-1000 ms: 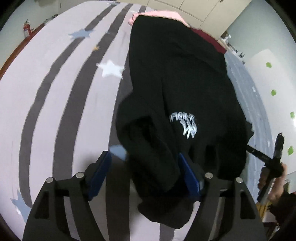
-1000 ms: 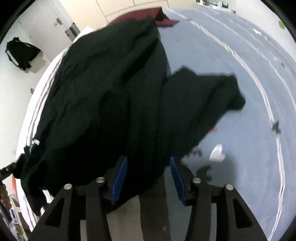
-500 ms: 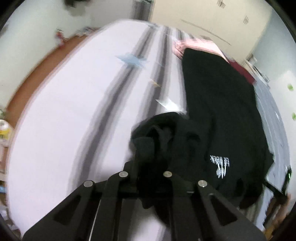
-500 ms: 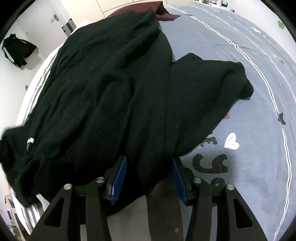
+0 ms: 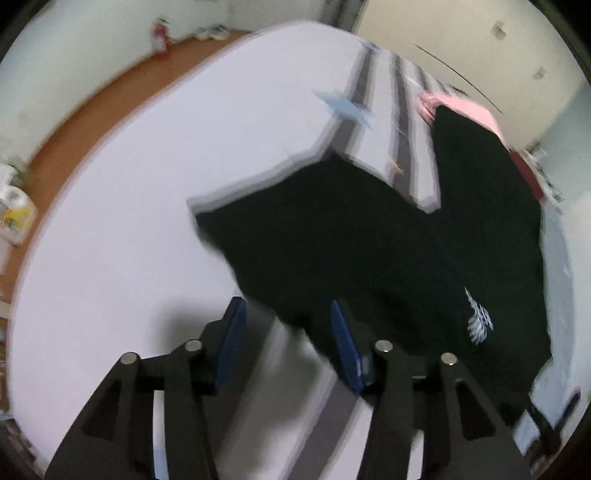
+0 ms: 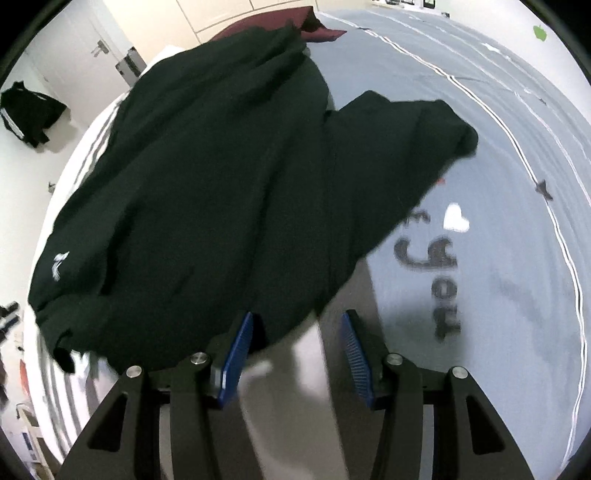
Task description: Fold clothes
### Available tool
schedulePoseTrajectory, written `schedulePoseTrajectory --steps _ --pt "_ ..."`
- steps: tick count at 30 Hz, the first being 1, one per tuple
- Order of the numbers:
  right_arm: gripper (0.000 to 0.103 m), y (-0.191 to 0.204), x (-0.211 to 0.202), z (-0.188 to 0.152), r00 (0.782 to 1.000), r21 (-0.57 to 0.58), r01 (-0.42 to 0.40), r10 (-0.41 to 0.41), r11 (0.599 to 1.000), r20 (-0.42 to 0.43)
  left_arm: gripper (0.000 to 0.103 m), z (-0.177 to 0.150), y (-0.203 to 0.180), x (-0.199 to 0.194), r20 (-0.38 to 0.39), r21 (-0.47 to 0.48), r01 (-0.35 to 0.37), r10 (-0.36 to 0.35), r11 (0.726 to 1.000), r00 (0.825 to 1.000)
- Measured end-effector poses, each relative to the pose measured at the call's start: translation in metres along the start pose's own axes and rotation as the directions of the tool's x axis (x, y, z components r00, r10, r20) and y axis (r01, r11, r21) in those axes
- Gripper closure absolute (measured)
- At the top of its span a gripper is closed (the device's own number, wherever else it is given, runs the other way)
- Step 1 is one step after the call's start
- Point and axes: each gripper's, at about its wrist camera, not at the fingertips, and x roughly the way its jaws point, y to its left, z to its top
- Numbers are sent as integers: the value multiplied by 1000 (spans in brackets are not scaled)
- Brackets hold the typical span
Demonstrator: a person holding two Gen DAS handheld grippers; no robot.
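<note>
We see the black garment (image 6: 207, 192) spread across the middle and left of the right wrist view, lying on a bed (image 6: 498, 295). One sleeve (image 6: 413, 147) reaches toward the upper right of that frame over grey-blue bedding with a white heart (image 6: 456, 218) and dark lettering (image 6: 439, 273). A small white logo (image 6: 59, 266) shows near its left edge. In the left wrist view the same garment fills the centre and right, with a sleeve (image 5: 280, 221) stretched toward the centre left over pale bedding with grey stripes (image 5: 402, 147), and a white logo (image 5: 478, 321) at lower right.

Our right gripper (image 6: 295, 350) sits at the bottom centre with its blue pads apart; the garment's hem lies just ahead of the left pad, nothing clamped. Our left gripper (image 5: 284, 339) is likewise spread, its pads apart, the dark cloth edge just beyond them. That view is blurred. A pink garment (image 5: 461, 110) and a maroon one (image 6: 295, 18) lie beyond the black garment's far end.
</note>
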Motion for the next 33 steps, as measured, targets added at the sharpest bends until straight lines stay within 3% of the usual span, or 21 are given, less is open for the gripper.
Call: schedulePoseTrajectory --steps 3,6,8,9,12,17,19,20,21,22,23,24,29,31,33 --pt "57 6 -8 -20 999 4 -36 36 999 -12 57 -44 -28 16 -71 30 77 -74 997 995" --pt "57 20 -10 -41 995 -9 -96 95 995 -36 57 -82 -60 39 -142 10 170 -167 985 976" --pt "57 36 -6 -53 986 -16 -159 158 987 -59 57 -94 -76 49 -155 9 193 -189 981 970" --pt "57 44 -4 -59 980 -21 -186 185 982 -69 51 -99 -84 54 -159 4 208 -204 978 966" --pt "57 64 7 -72 967 -29 -245 241 969 -86 36 -105 -96 63 -143 -15 217 -217 976 966" --pt "51 71 21 -59 954 23 -294 295 956 -53 34 -99 -98 63 -88 -106 301 -310 948 947" --pt "51 72 24 -56 955 23 -290 291 957 -50 34 -95 -103 67 -75 -102 296 -304 950 950" --pt "54 73 26 -54 956 23 -288 289 957 -49 39 -94 -107 71 -73 -97 287 -295 953 953" --pt "65 74 27 -52 957 22 -286 286 958 -47 46 -93 -110 71 -70 -84 270 -276 959 959" --pt "75 74 29 -49 961 14 -272 272 962 -51 68 -93 -114 70 -67 -66 247 -251 967 966" --pt "95 74 30 -46 965 4 -257 257 966 -55 91 -91 -117 68 -63 -45 225 -227 973 972" --pt "98 80 30 -38 966 -9 -254 253 967 -50 96 -89 -120 67 -60 -23 202 -203 979 977" --pt "99 92 -5 -27 968 -100 -249 249 963 -10 99 -96 -135 12 0 78 211 -212 974 977" --pt "99 89 -35 -31 960 -129 -276 278 952 -1 99 -98 -138 -22 33 106 243 -247 964 968" --pt "99 80 -67 -38 952 -158 -303 307 940 -2 99 -102 -140 -41 20 117 251 -255 961 967"
